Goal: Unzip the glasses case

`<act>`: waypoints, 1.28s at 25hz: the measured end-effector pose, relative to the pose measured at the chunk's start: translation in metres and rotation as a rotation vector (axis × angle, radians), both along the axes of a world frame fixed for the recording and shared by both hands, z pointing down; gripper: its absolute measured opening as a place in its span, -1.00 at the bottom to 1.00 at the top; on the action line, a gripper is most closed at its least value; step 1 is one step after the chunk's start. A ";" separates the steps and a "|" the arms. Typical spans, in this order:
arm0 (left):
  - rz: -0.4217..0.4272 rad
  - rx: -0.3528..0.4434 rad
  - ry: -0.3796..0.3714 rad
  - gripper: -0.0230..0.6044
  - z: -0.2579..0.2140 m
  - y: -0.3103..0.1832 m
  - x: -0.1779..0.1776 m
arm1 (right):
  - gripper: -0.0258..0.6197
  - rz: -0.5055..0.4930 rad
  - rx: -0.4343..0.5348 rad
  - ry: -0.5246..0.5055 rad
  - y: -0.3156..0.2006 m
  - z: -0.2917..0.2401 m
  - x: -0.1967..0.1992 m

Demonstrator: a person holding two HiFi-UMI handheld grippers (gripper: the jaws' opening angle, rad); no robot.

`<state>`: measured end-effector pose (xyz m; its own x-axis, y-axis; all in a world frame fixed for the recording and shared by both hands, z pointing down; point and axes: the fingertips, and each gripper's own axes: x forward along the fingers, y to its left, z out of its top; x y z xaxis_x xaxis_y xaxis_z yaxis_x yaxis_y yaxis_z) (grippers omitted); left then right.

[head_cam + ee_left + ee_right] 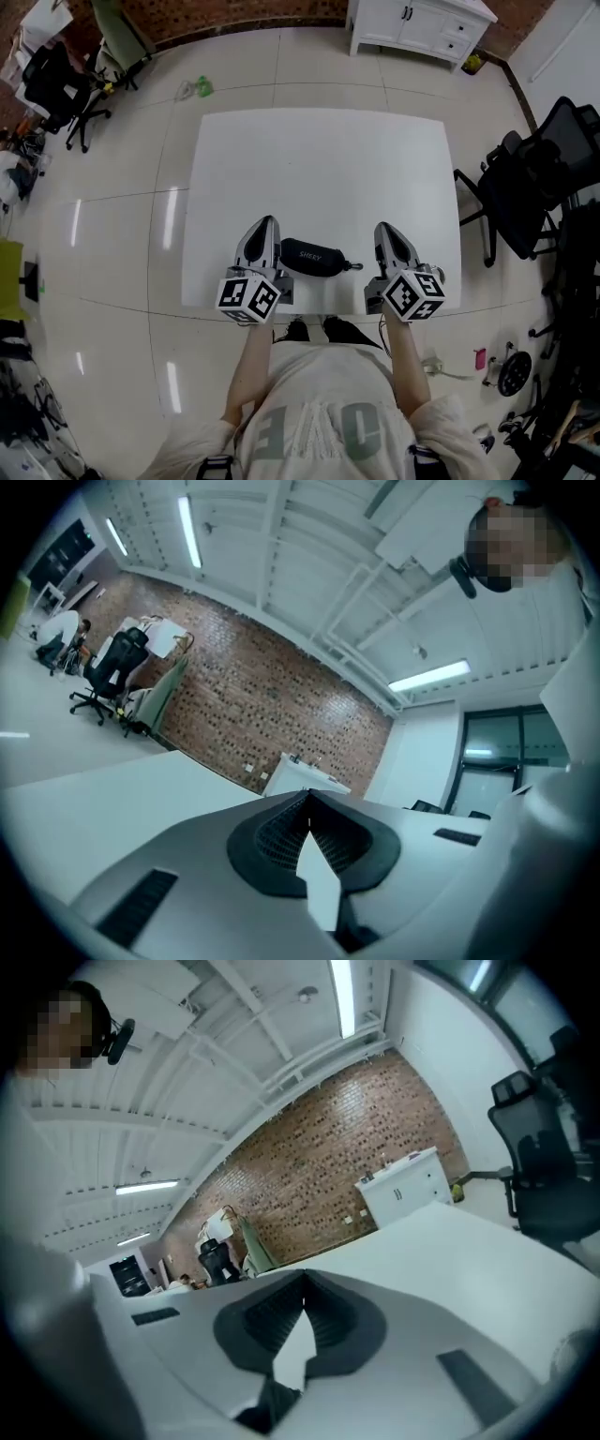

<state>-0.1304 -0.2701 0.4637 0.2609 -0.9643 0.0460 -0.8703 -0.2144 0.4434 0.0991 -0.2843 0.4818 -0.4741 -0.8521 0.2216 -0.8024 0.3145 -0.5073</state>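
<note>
A black glasses case (pixel 311 258) lies flat near the front edge of the white table (pixel 319 169), its zip pull and small loop (pixel 352 267) at its right end. My left gripper (pixel 265 223) hovers just left of the case, and my right gripper (pixel 385 228) just right of it; neither touches it. Both point away across the table. In the left gripper view the jaws (pixel 307 794) are shut with nothing between them. The right gripper view shows the same for its jaws (pixel 303 1279). The case is outside both gripper views.
A white cabinet (pixel 422 26) stands beyond the table's far edge. Black office chairs (pixel 525 187) crowd the right side, and another chair (pixel 58 89) stands at the far left. A small green object (pixel 201 87) lies on the floor. Cables and gear (pixel 511 370) sit at the lower right.
</note>
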 end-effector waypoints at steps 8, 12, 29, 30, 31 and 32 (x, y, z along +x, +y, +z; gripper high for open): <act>0.228 0.033 0.294 -0.91 -0.001 0.001 0.000 | -0.92 0.095 0.039 0.049 0.025 -0.020 -0.006; 0.238 0.050 0.057 -0.91 -0.005 0.006 0.003 | -0.92 0.115 0.065 0.106 0.041 -0.028 -0.018; 0.181 0.224 -0.033 -0.91 -0.066 0.298 0.029 | -0.92 0.072 0.206 0.157 0.331 -0.046 0.018; 0.184 0.232 -0.035 -0.91 -0.068 0.334 0.039 | -0.92 0.064 0.201 0.159 0.363 -0.042 0.025; 0.189 0.240 -0.042 -0.91 -0.071 0.370 0.048 | -0.92 0.055 0.195 0.161 0.394 -0.039 0.031; 0.193 0.247 -0.054 -0.91 -0.074 0.404 0.057 | -0.92 0.047 0.189 0.161 0.423 -0.037 0.037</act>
<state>-0.0736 0.1337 0.3899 0.4434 -0.8811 -0.1643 -0.8240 -0.4729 0.3120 0.1361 0.1382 0.4443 -0.4049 -0.9057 0.1257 -0.8838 0.3524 -0.3078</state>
